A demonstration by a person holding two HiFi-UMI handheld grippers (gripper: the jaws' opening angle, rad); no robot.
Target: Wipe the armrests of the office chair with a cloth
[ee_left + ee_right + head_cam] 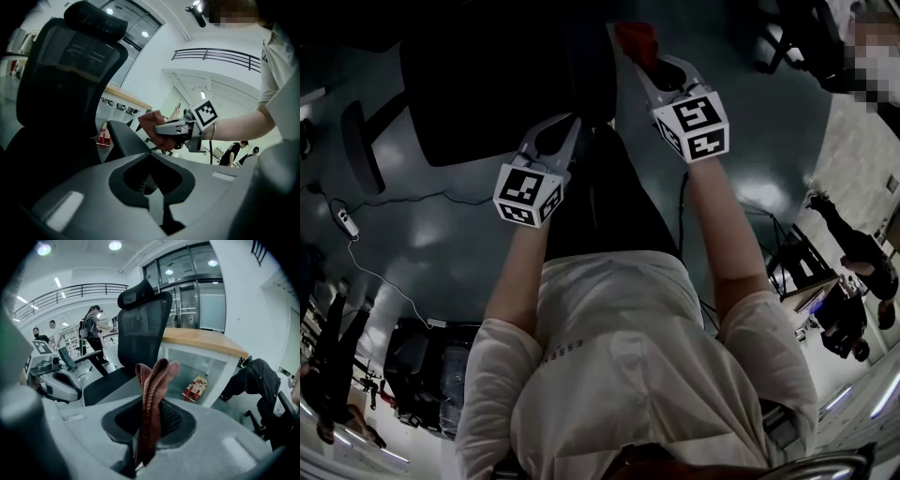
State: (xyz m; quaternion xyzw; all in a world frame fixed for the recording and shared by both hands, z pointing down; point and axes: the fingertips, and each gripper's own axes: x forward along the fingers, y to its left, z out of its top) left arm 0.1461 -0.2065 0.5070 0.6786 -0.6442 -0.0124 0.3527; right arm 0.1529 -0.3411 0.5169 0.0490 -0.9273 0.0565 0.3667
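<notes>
Now you have two grippers in play, one cloth and one office chair. Your right gripper (652,64) is clamped on the cloth (152,394), a reddish, ribbed, folded piece that stands up out of the jaws in soft loops. Your left gripper (553,129) has its jaws pressed together with nothing between them. In the left gripper view the cloth sits just beside the far end of one armrest (123,138), a dark, smooth, elongated pad; you cannot tell whether they touch. The office chair (140,319) is black, with a mesh back and a separate headrest, and stands on a glossy grey floor (441,234). Behind it is one white counter (206,344) with a wooden top, and one red packet (194,387) lies low at the counter's front. One dark jacket (255,376) drapes over a second chair at the right. One white corded handset (342,220) lies on the floor at the left, and several people stand well apart in the background.
</notes>
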